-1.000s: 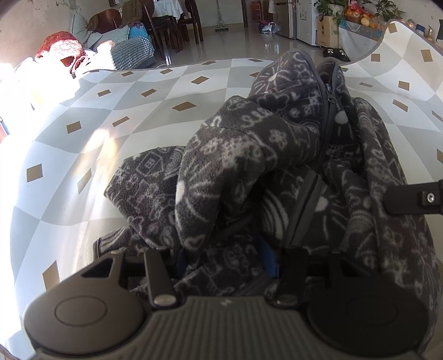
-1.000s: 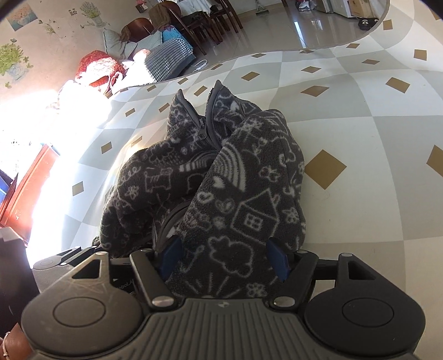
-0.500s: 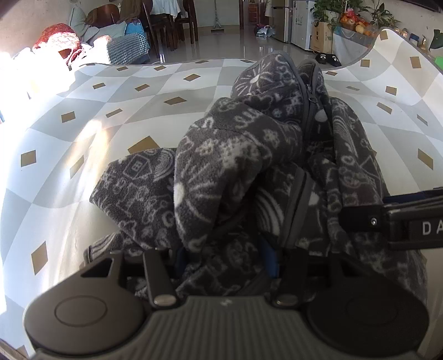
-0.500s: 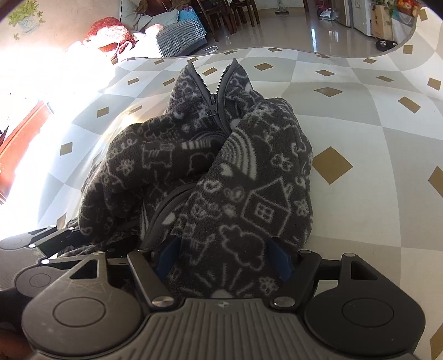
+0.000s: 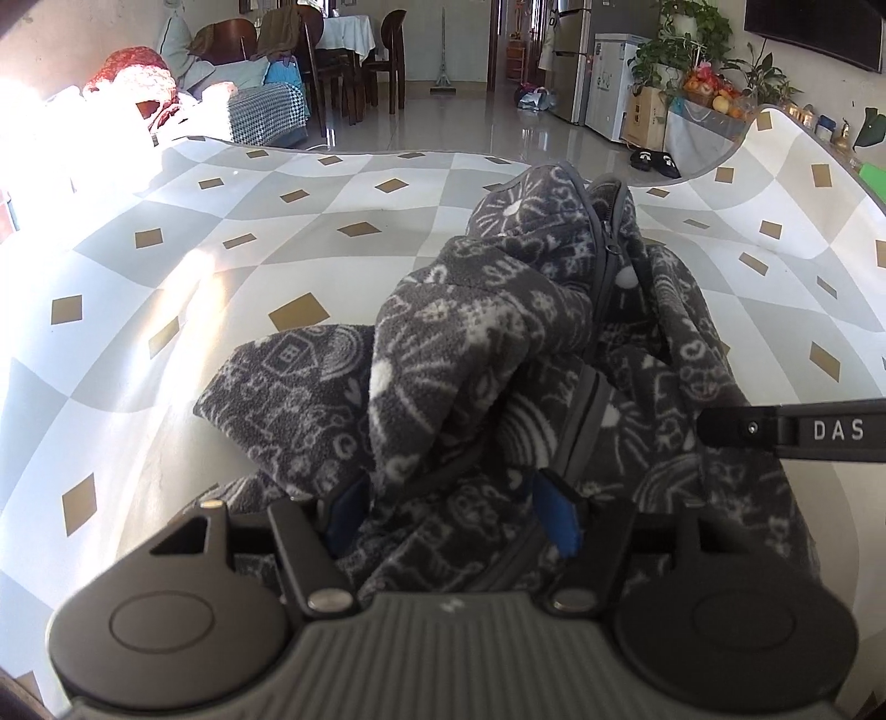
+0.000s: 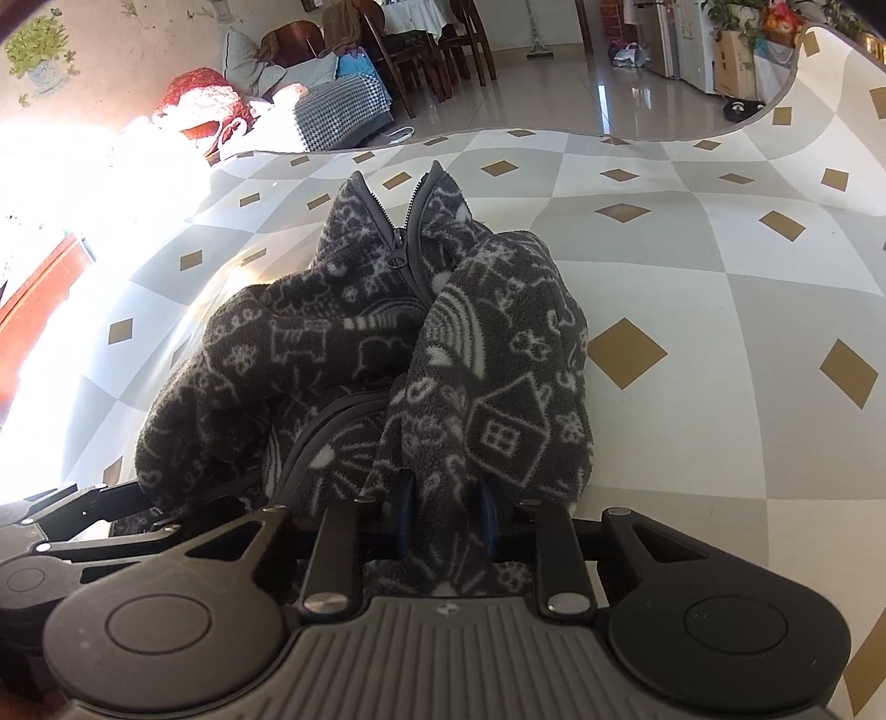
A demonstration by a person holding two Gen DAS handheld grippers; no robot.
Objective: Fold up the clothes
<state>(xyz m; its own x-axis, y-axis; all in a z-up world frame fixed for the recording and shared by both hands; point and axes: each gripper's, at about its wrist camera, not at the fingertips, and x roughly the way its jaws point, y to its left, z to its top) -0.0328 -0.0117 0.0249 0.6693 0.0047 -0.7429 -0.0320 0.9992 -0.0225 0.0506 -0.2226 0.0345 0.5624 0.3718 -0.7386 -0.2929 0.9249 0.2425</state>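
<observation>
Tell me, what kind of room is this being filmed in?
Most likely a family living and dining room: a dining table with dark wooden chairs stands at the back, a fridge beside potted plants, and a fleece jacket lies on a checked tablecloth.

Both wrist cameras sit low and very near the dark grey white-patterned fleece jacket [image 5: 498, 354] [image 6: 387, 354], each looking forward across the grey-and-white diamond-checked mat [image 5: 166, 310] [image 6: 720, 266] toward the far dining chairs, sharing jacket, mat and room beyond.
</observation>
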